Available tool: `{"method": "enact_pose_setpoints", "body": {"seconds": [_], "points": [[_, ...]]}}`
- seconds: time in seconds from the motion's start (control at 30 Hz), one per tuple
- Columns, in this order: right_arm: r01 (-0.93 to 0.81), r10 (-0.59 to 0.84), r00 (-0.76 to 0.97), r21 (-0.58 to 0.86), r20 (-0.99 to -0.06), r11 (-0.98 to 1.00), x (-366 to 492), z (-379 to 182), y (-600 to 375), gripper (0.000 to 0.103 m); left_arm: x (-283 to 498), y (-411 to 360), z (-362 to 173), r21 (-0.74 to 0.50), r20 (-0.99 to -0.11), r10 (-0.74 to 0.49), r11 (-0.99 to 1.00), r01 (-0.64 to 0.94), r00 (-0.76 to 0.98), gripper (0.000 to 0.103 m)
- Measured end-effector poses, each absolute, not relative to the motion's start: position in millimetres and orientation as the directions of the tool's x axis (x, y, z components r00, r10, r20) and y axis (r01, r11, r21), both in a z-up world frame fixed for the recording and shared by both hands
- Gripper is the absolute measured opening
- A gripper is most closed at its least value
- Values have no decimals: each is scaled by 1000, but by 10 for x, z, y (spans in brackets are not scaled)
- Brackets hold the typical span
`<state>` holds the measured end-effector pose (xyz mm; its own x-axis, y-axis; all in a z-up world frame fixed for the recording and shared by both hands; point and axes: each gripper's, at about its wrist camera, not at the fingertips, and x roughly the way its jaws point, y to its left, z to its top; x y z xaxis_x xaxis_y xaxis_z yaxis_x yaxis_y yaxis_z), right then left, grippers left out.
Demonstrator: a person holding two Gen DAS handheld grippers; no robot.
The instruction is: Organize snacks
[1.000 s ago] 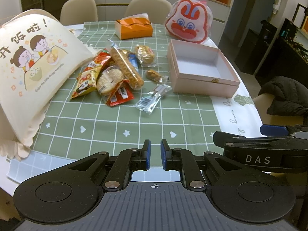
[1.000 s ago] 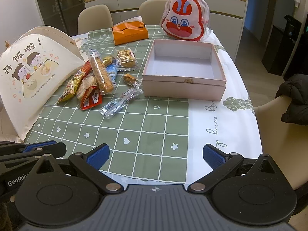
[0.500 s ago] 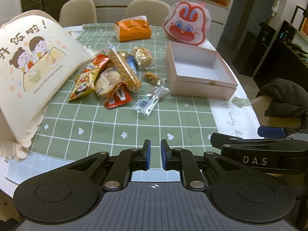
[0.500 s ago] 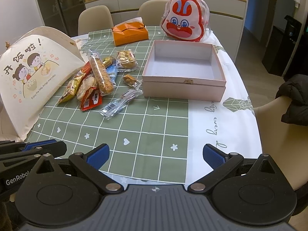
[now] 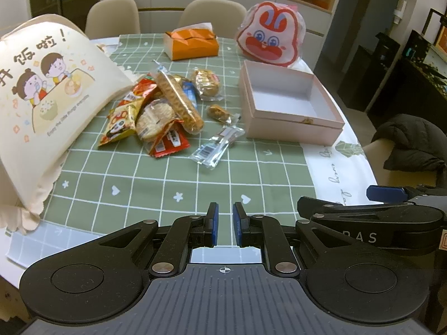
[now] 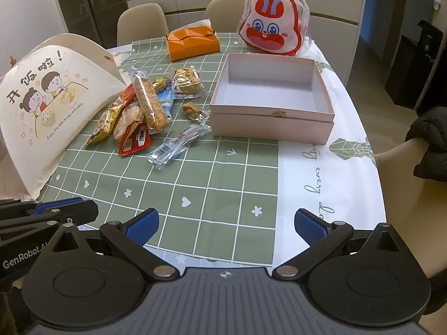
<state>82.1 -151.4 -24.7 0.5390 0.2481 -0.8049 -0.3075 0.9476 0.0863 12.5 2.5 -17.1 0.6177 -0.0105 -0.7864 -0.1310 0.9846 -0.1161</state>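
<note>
A heap of wrapped snacks [image 5: 164,111] [image 6: 139,111] lies mid-table on the green checked cloth. It includes a long biscuit stick [image 5: 178,102], a red packet [image 5: 169,142], a round pastry [image 5: 206,82] and a clear wrapped bar [image 5: 216,146] [image 6: 178,146]. An empty pink box [image 5: 290,103] [image 6: 272,97] stands open to the right of the heap. My left gripper [image 5: 224,217] hangs shut with nothing in it over the table's near edge. My right gripper [image 6: 226,223] is open and empty, beside the left one, also at the near edge.
A cream cartoon-printed bag [image 5: 42,97] [image 6: 47,106] lies at the left. An orange tissue box [image 5: 192,43] and a red rabbit-face bag [image 5: 269,37] stand at the far side, with chairs behind. A dark jacket [image 6: 430,139] is draped over a chair at the right.
The left wrist view has shifted slightly, so the snacks and box sit a little lower and to the left in it. Both grippers keep their state.
</note>
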Motion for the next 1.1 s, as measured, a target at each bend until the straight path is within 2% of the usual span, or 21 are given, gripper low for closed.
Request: {"method": "enact_pose_setpoints", "body": {"seconds": [0.13,0.2,0.3,0.37,0.47,0.63,0.77,0.83,0.97,1.1], "points": [[-313,261,545,95,-797,945,868,-273,-1514,103,183,76,-216,-128,-794,-17,982,-140,608,15],[-334,278,562,94,-779,938,892,-285,-1491,103,242,182,-275,-181,-795,-60,973,-141,603,15],[-422,346,634,67,-692,904,920,-300,-1404,103,361,473,-410,-299,-783,-143,940,-166,605,15],[-476,376,664,22,-646,879,1004,-353,-1285,103,451,730,-485,-336,-768,-145,921,-200,624,15],[-518,360,607,-9,-708,855,1324,-462,-943,103,592,1194,-573,-332,-759,-79,901,-280,646,15],[-567,417,558,37,-717,823,2041,-513,-179,103,864,1984,-729,-370,-717,-48,872,-321,696,15],[-565,421,540,58,-729,823,2596,-675,384,102,1212,2422,-834,-355,-694,15,862,-361,720,15],[-556,425,508,91,-749,826,2818,-806,573,95,1392,2555,-891,-371,-680,8,858,-354,733,15],[-546,451,415,180,-790,818,2941,-1017,664,66,1713,2667,-1014,-360,-669,25,863,-353,743,16],[-543,516,317,294,-796,786,2699,-1063,417,47,1865,2575,-1159,-298,-702,45,887,-351,710,16]]}}
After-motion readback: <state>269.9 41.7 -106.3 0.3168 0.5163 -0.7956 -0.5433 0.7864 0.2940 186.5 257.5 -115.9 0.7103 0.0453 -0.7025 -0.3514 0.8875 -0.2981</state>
